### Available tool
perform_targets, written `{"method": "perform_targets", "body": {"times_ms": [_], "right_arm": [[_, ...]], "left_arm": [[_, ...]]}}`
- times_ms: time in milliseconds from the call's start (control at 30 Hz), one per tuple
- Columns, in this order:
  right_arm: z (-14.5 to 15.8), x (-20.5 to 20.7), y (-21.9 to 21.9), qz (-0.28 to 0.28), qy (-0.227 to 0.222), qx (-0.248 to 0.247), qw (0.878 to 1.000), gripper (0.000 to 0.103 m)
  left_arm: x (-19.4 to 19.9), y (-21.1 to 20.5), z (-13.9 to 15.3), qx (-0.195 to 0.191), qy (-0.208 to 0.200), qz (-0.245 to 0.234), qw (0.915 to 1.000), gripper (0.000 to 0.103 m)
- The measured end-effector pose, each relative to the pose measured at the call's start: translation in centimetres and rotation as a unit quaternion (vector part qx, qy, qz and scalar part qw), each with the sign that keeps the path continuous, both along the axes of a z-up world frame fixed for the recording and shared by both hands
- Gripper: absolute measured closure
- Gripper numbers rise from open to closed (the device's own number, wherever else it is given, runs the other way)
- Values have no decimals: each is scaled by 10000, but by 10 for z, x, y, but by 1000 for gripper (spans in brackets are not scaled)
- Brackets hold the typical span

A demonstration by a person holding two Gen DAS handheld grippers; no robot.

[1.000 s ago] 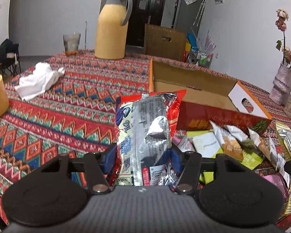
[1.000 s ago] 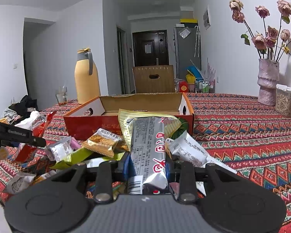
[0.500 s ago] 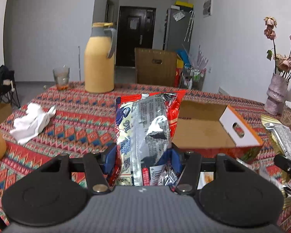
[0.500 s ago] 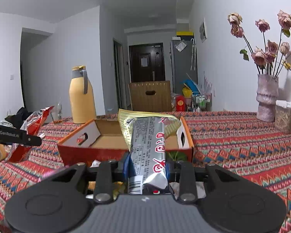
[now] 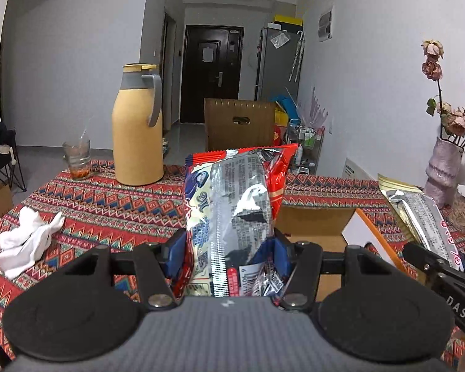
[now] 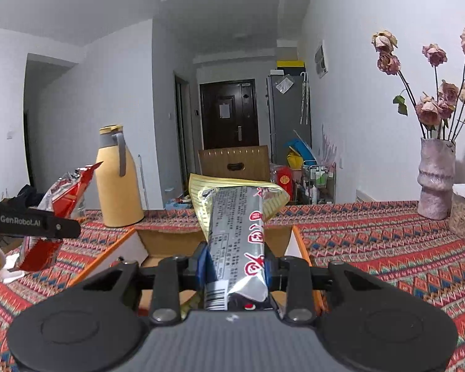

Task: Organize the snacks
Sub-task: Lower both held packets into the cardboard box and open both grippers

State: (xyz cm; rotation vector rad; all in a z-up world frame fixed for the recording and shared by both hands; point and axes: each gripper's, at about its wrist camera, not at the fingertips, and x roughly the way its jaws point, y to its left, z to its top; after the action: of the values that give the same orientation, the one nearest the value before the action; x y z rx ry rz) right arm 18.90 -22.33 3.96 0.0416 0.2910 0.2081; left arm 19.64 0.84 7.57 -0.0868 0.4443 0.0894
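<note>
My left hand-held gripper (image 5: 229, 252) is clamped on a red and silver snack bag (image 5: 235, 214), held upright above the desk (image 5: 108, 207). My right hand-held gripper (image 6: 235, 263) pinches a gold and silver snack packet (image 6: 237, 217), also off the desk. The open cardboard box (image 6: 158, 245) sits straight ahead at 12 o'clock, below both packs. Yellow thermos (image 5: 138, 127) at 11 o'clock, vase (image 6: 435, 179) at 2 o'clock.
</note>
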Motion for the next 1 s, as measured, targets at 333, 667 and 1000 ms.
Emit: {"method": "perform_targets", "body": {"times_ms": [333, 667, 1000], "right_arm": [[5, 62, 16, -156, 114, -98, 9998, 71], [-24, 105, 18, -352, 461, -21, 9983, 71], [-50, 124, 18, -473, 893, -102, 9948, 70]], "left_arm": [[58, -6, -7, 119, 94, 280, 9995, 46], [97, -4, -45, 145, 501, 363, 9980, 46], [107, -3, -66, 157, 697, 265, 9971, 46]]}}
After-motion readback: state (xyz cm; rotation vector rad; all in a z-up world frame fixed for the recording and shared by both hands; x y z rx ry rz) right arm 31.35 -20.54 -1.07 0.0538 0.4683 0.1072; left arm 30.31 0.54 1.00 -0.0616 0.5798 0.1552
